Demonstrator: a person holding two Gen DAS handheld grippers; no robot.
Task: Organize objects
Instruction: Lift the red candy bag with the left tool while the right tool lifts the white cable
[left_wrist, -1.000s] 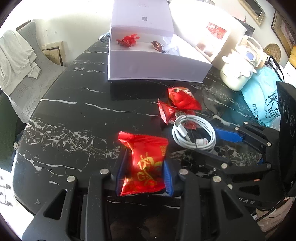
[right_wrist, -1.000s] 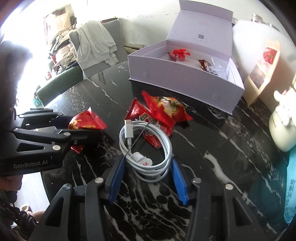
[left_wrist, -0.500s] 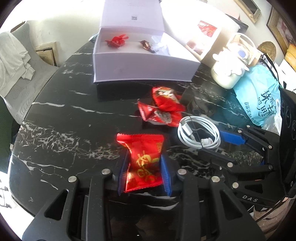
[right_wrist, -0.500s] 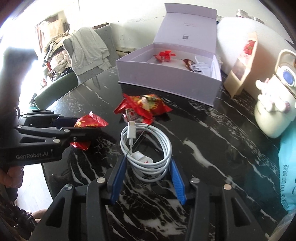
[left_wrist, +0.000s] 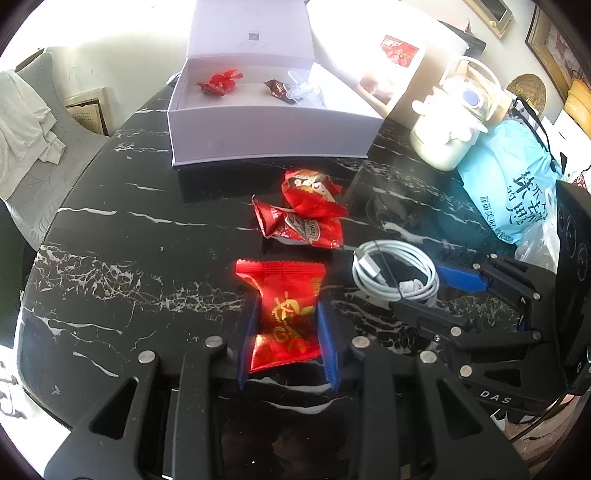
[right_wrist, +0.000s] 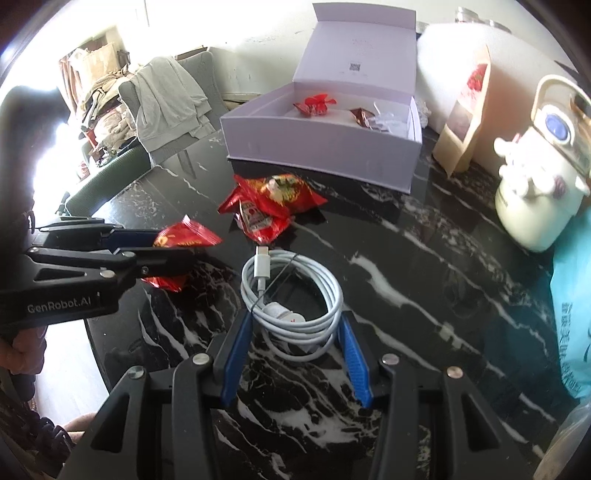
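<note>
You are partway through the sorting, judging by what already sits in the box and what is still on the table (left_wrist: 110, 229).

Done so far: the open lilac box (left_wrist: 266, 136), in the upper centre of the left wrist view with its lid standing up behind, holds a red twist-wrapped sweet (left_wrist: 218, 83) toward its left, a brown-wrapped sweet (left_wrist: 277, 88) in the middle and a clear crinkled wrapper (left_wrist: 306, 90) just beside that. Most of the box floor is bare, so there is room for the rest.

In hand: your left gripper (left_wrist: 286, 332), at the lower centre of that frame, has its jaws closed on the red candy packet (left_wrist: 286, 306), the blue pads pressing both sides of its lower half. In the right wrist view the packet looks lifted just off the table, though I cannot be sure. Your right gripper (right_wrist: 293, 347), at the lower centre of its own frame, has its jaws set around the coiled white cable (right_wrist: 291, 295), each pad against an outer side of the coil; whether the coil is raised I cannot tell.

Left to do: both held items still sit well short of the box, and two red snack packets (left_wrist: 303, 218) lie overlapping on the table between the grippers and the box front, untouched.
</note>
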